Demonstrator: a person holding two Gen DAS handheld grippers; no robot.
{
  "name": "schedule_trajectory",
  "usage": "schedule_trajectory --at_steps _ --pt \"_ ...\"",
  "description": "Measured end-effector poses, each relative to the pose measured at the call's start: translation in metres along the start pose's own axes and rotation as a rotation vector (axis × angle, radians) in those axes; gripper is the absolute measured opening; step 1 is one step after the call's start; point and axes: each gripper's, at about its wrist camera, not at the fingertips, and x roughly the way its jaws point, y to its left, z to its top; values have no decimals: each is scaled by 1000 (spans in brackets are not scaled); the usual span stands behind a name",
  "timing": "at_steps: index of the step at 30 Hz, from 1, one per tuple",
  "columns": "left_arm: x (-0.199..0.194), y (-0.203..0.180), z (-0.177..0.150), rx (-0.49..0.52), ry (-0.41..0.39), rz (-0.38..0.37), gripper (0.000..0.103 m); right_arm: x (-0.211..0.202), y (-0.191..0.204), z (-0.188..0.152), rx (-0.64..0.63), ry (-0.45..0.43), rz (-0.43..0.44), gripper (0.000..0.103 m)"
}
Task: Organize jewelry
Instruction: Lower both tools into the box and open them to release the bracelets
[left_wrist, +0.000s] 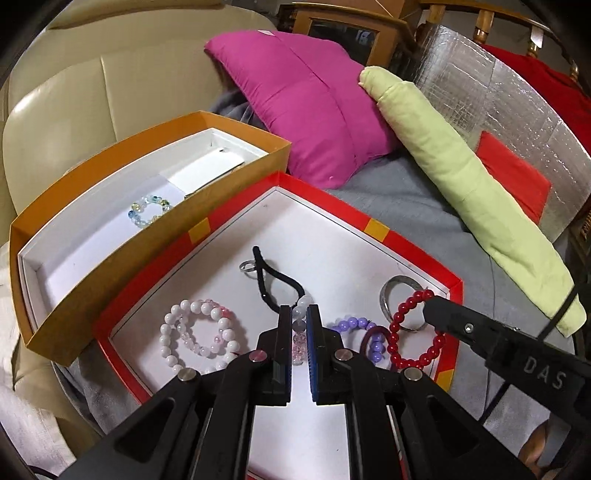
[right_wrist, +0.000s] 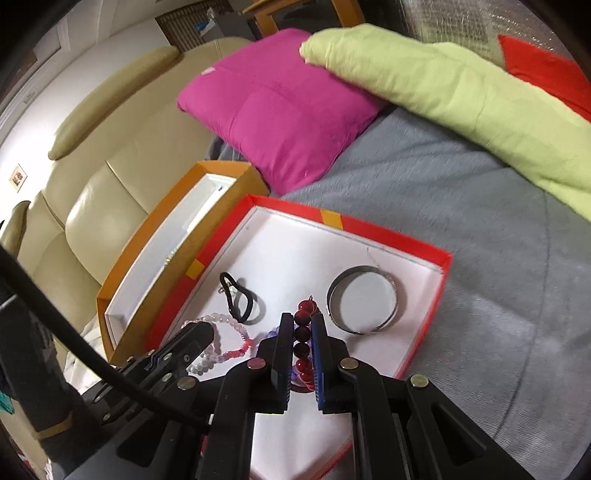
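Observation:
In the left wrist view my left gripper (left_wrist: 299, 314) is shut on a pale pink and white bead bracelet (left_wrist: 298, 341) just above the red box (left_wrist: 236, 206). My right gripper (right_wrist: 301, 321) is shut on a red bead bracelet (right_wrist: 302, 339), whose loop hangs from that gripper (left_wrist: 430, 306) over the box's right side. Inside the box lie a white pearl bracelet (left_wrist: 173, 332), a purple bead bracelet (left_wrist: 354, 324), a silver bangle (right_wrist: 365, 299), a black hair tie (left_wrist: 273, 277) and a small ring (left_wrist: 246, 266). The orange box (left_wrist: 85, 295) beside it holds a blue-yellow bead bracelet (left_wrist: 149, 210).
Both boxes sit on a grey cloth (right_wrist: 461, 221). A magenta cushion (left_wrist: 306, 107) and a light green bolster (right_wrist: 461, 92) lie behind them. A beige leather sofa (right_wrist: 110, 192) is on the left, a silver foil sheet (left_wrist: 498, 96) at the back right.

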Motion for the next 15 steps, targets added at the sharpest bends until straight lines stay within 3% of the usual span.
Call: schedule_trajectory --at_steps 4,9,15 --pt "3 -2 -2 11 11 2 8 4 2 8 -5 -15 -1 10" --pt "9 -4 -2 23 32 14 8 29 -18 8 28 48 -66 10" --pt "27 -3 -8 21 66 35 8 36 -28 7 22 64 -110 10"
